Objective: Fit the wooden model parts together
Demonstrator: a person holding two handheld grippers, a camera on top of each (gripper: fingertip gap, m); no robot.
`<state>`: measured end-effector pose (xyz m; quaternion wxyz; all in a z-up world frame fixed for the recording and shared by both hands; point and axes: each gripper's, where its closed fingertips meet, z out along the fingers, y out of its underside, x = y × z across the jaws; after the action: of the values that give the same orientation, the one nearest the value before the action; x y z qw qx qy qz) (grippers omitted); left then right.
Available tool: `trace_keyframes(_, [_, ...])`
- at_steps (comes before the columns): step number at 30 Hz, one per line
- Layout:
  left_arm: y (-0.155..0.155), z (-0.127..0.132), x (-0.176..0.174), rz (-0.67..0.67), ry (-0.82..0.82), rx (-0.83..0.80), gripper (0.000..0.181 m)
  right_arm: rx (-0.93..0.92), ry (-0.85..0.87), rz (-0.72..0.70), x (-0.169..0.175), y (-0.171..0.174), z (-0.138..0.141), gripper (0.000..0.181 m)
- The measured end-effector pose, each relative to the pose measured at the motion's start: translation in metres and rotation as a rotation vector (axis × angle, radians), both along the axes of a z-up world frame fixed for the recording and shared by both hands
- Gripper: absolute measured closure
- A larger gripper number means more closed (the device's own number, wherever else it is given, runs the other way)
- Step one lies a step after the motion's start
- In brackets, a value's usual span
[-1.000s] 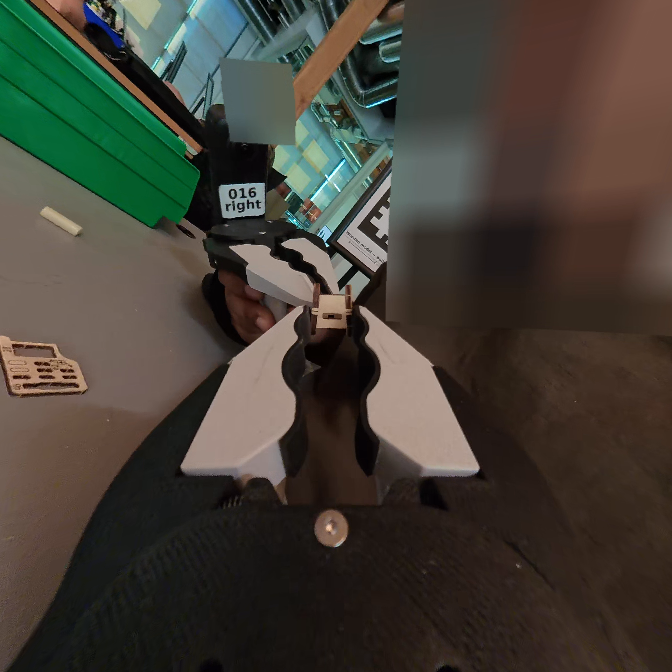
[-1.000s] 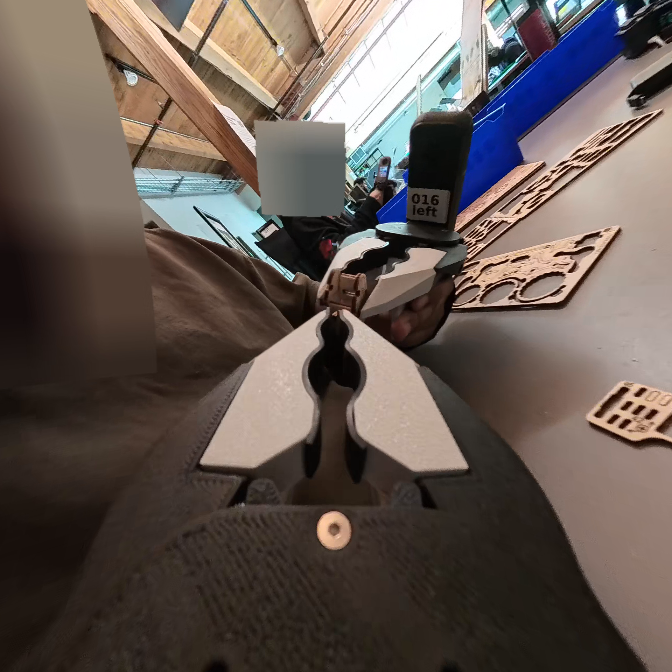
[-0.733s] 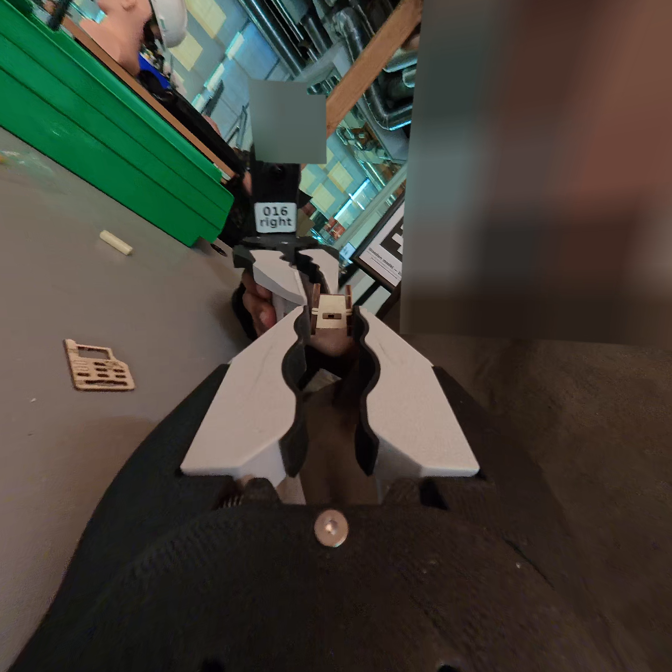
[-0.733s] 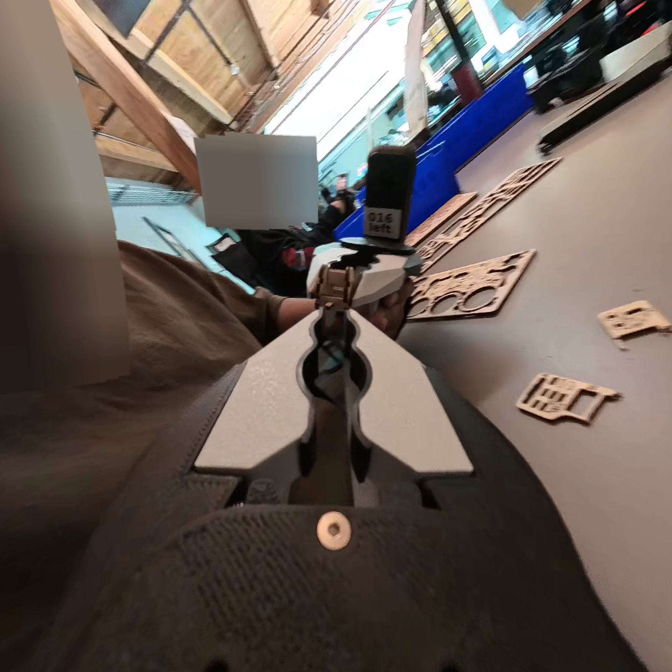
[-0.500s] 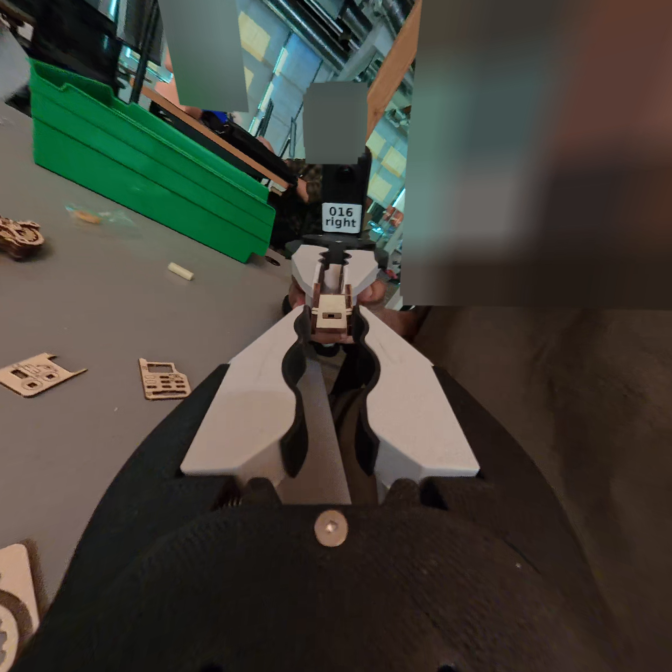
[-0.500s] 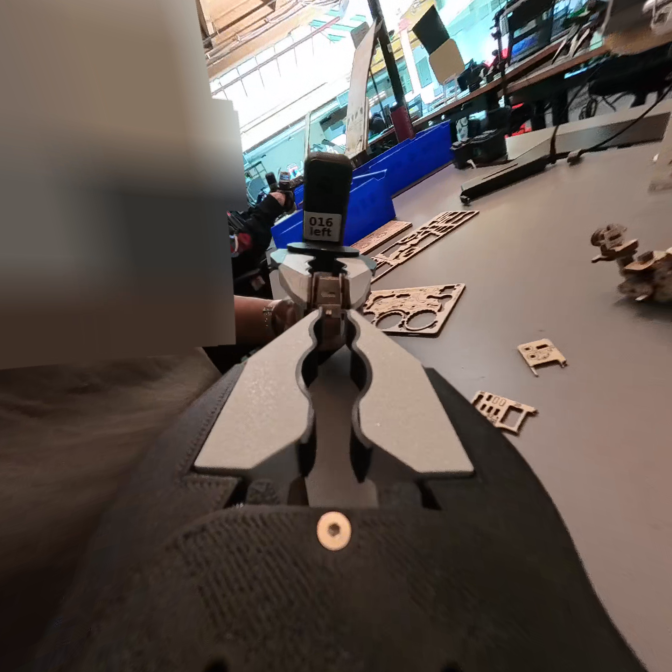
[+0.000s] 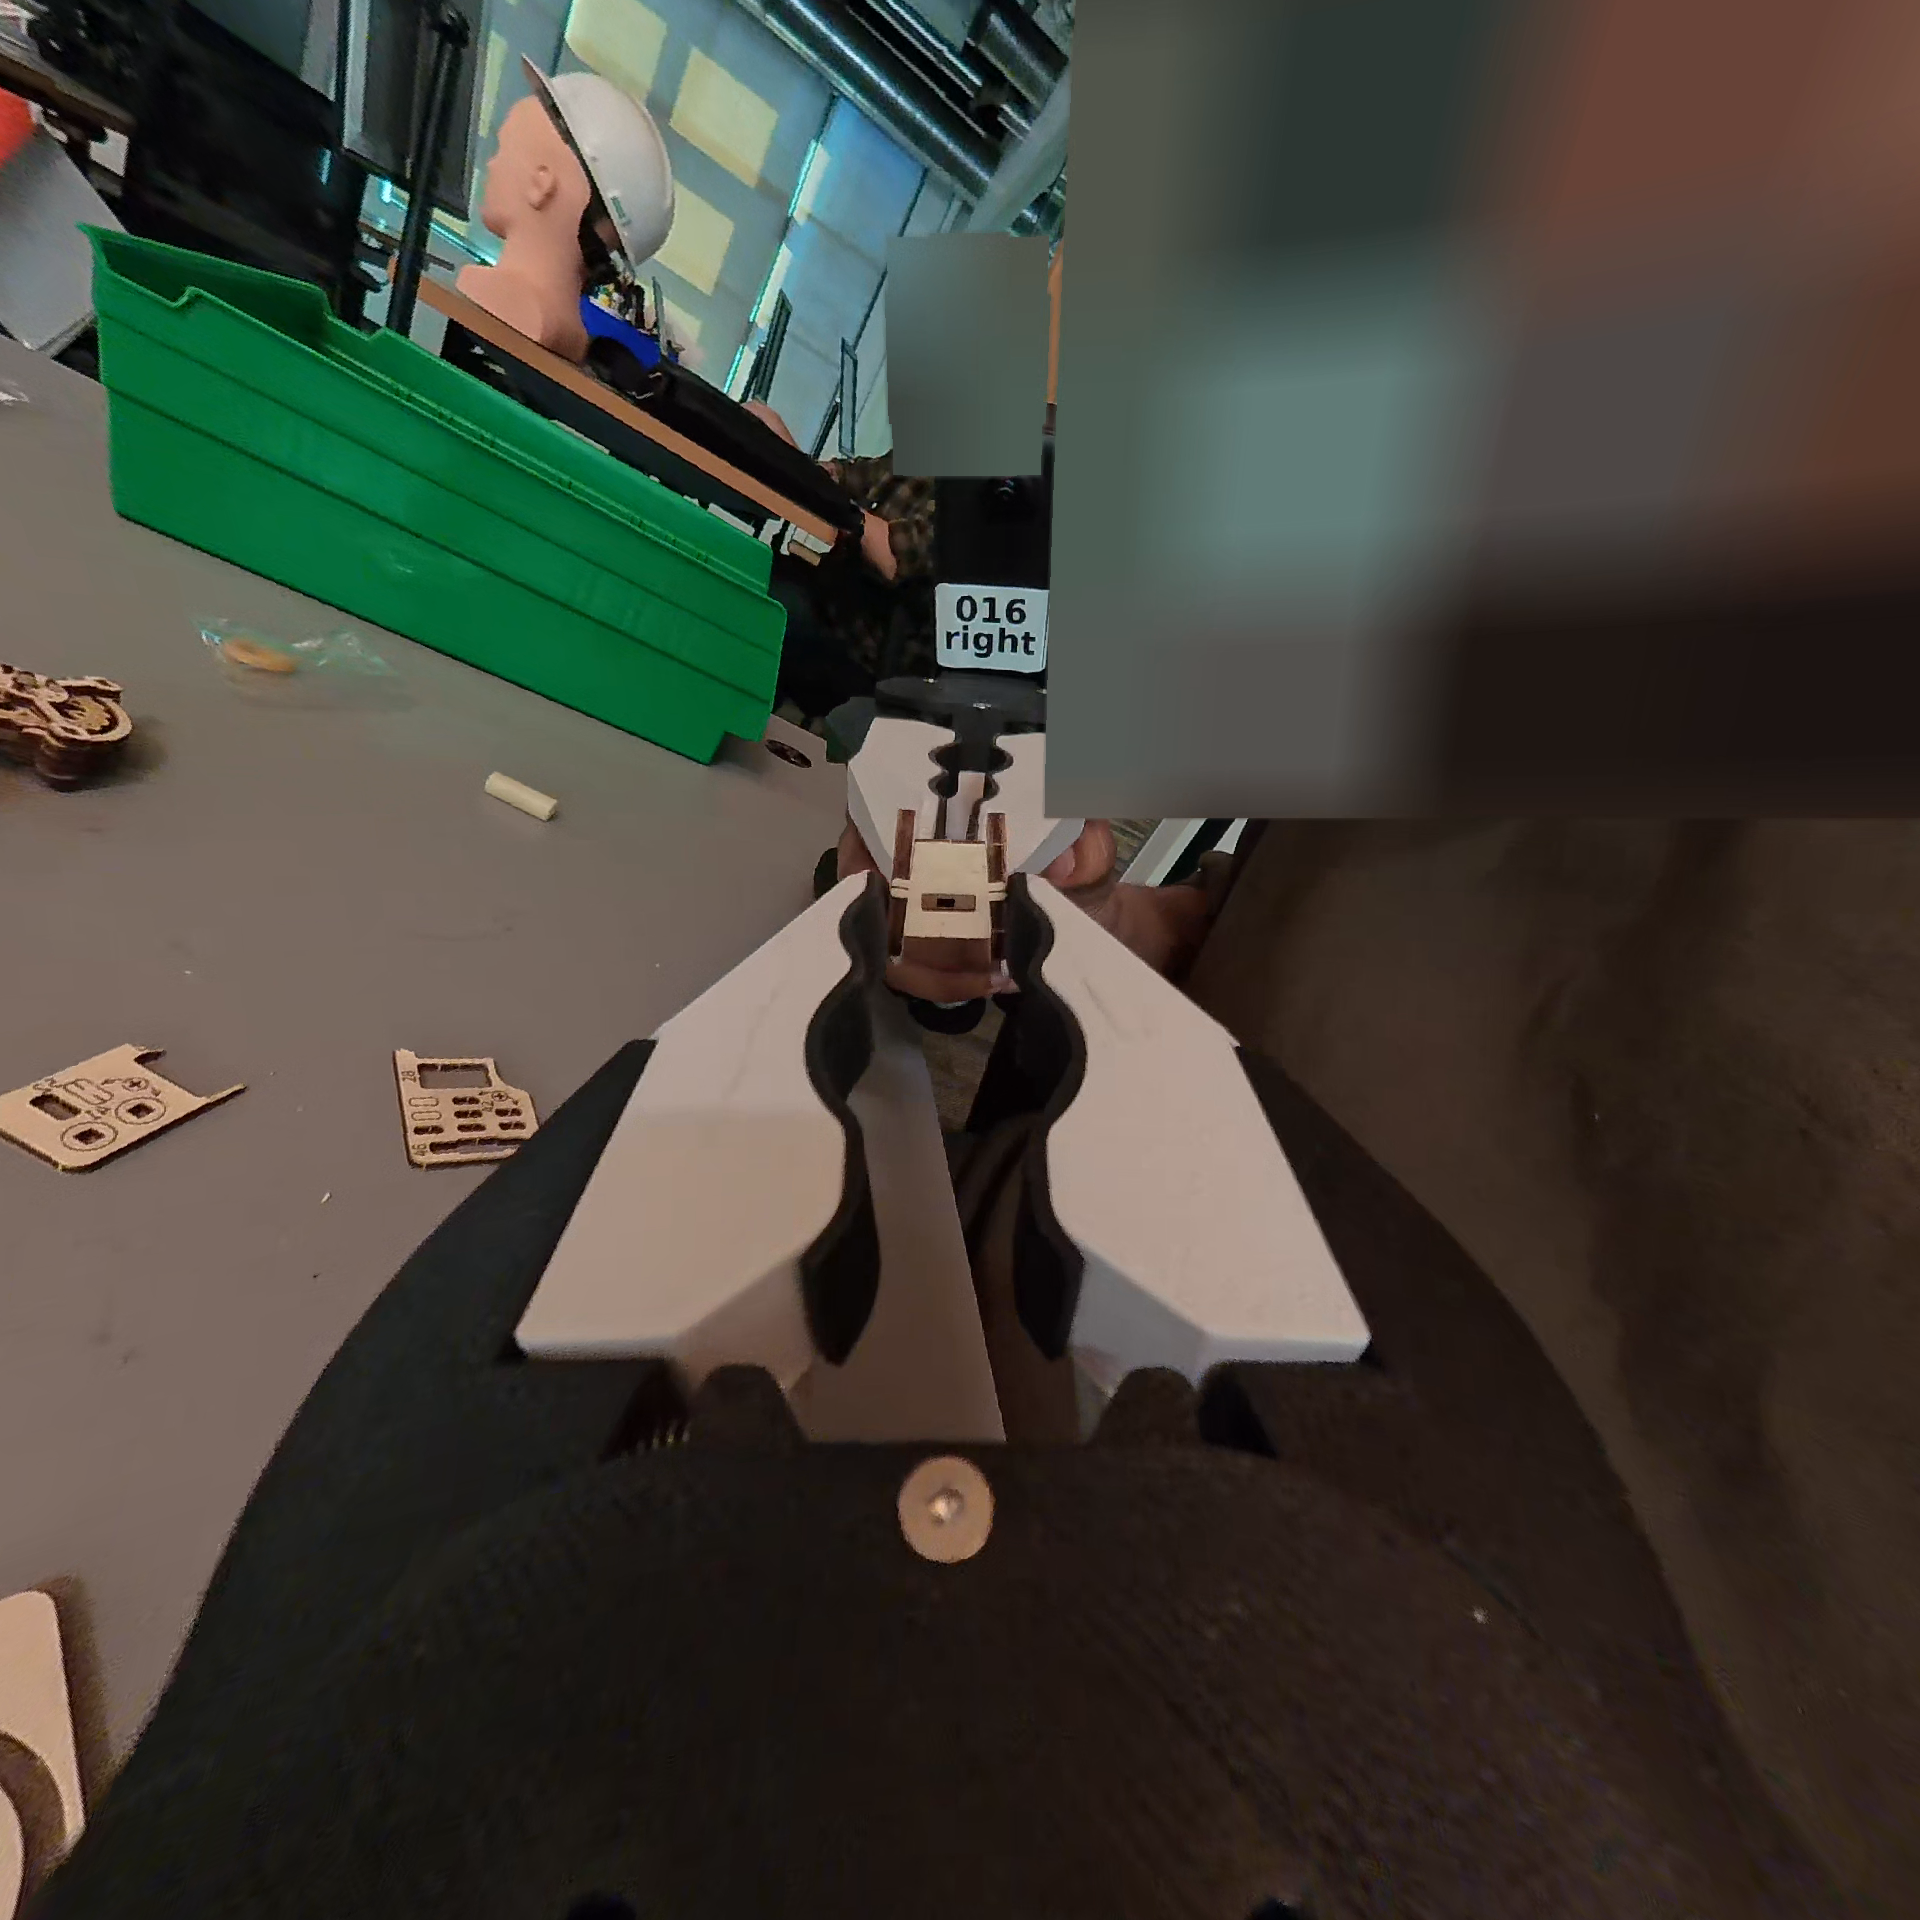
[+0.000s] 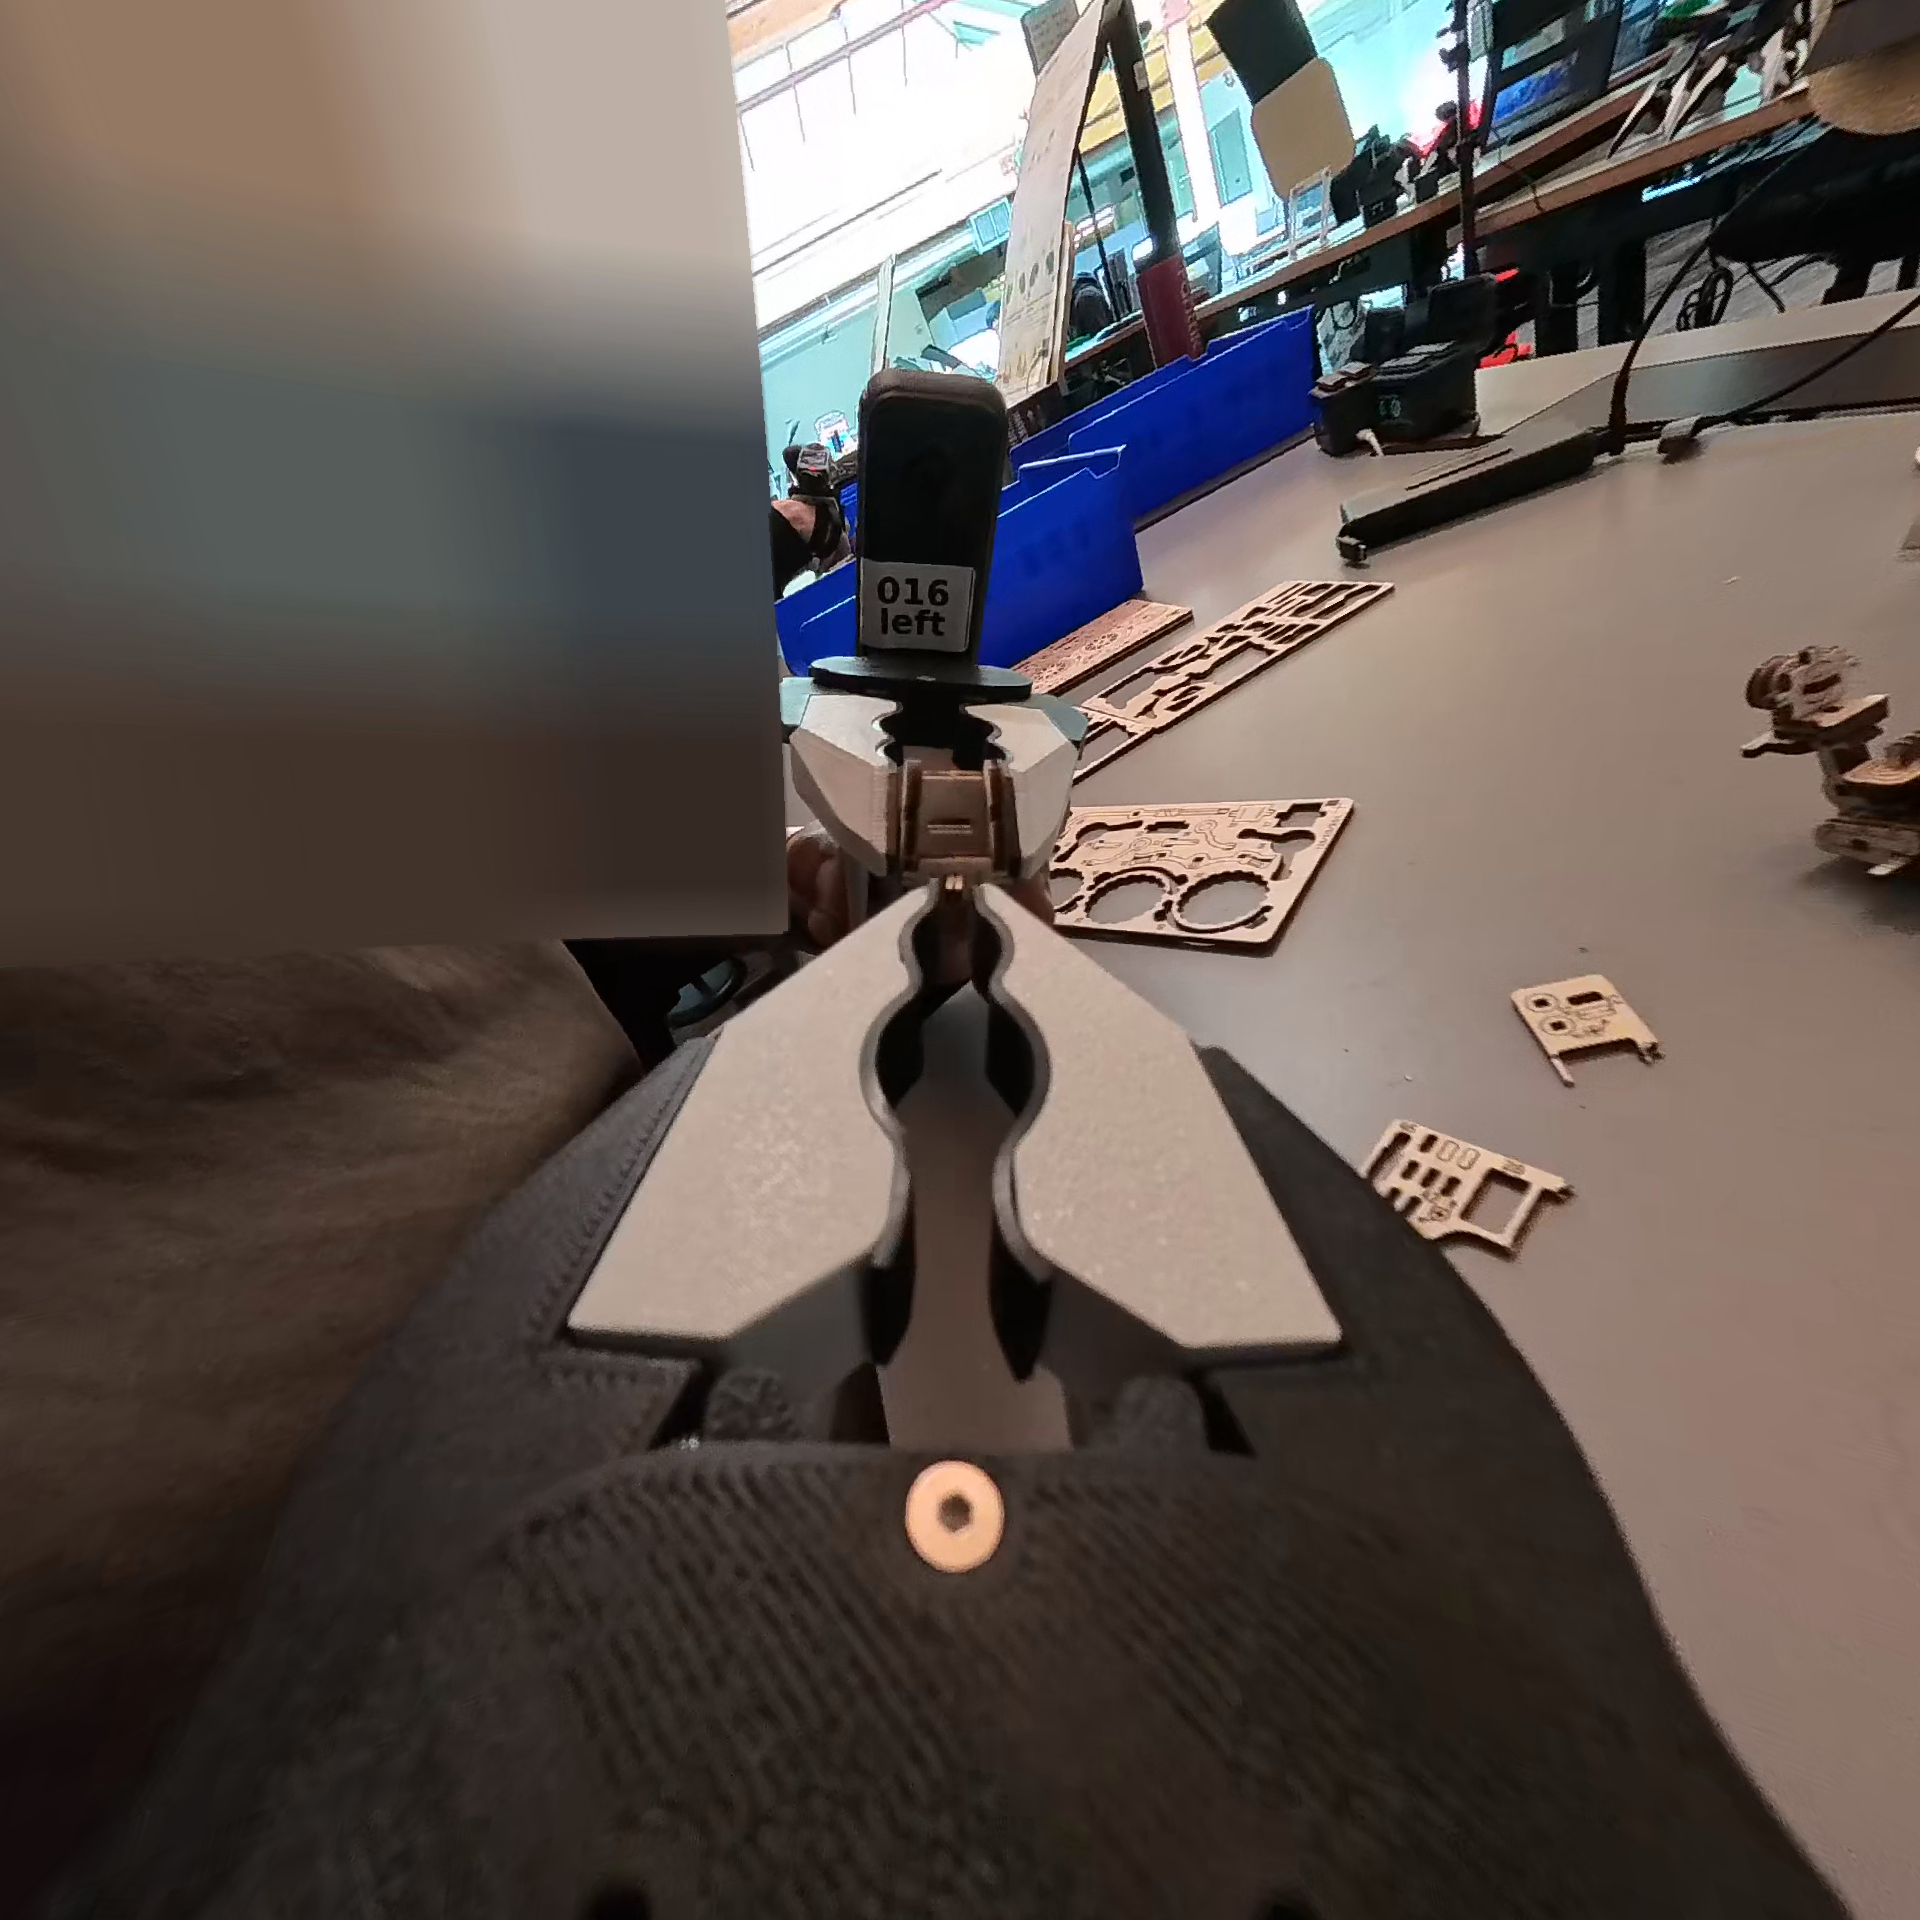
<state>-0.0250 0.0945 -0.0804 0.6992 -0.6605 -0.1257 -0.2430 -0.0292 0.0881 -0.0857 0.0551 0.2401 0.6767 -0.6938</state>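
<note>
Wooden model sub-assembly [image 7: 943, 902] is sitting pinched in the left hand-held gripper [image 7: 943, 914], above the counter [image 7: 312, 935]; the right hand-held gripper [image 8: 951, 896] – nearly closed on a tiny piece [image 8: 951, 884] – is lining up; joining seems unfinished.

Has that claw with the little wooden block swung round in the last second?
Yes. The left claw, shut on the wooden block, has turned: the green bin slid from the picture's edge toward the middle, and more of the grey table shows.

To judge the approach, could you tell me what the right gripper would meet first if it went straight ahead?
Most likely the small wooden assembly held by the left gripper, directly ahead of the right gripper; the gap looks small.
</note>
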Motion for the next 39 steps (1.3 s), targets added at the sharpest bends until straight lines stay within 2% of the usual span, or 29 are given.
trace_keyframes(8, [0.0,0.0,0.002,-0.018,-0.016,0.005,0.16,0.005,-0.002,0.023,0.003,-0.001,-0.001,0.181])
trace_keyframes(15, [0.001,0.004,0.006,-0.058,-0.074,0.046,0.16,-0.154,-0.179,0.142,0.008,0.0,0.004,0.181])
trace_keyframes(22, [0.0,0.005,0.013,-0.116,-0.103,0.063,0.16,-0.199,-0.247,0.238,0.015,-0.001,0.006,0.181])
trace_keyframes(25, [0.001,0.004,0.011,-0.109,-0.106,0.057,0.16,-0.19,-0.245,0.219,0.013,-0.001,0.004,0.181])
trace_keyframes(30, [0.0,0.003,0.006,-0.078,-0.091,0.045,0.16,-0.103,-0.136,0.129,0.008,-0.001,0.001,0.178])
trace_keyframes(39, [0.0,0.002,0.006,-0.076,-0.084,0.031,0.16,-0.093,-0.103,0.104,0.007,0.001,0.004,0.181])
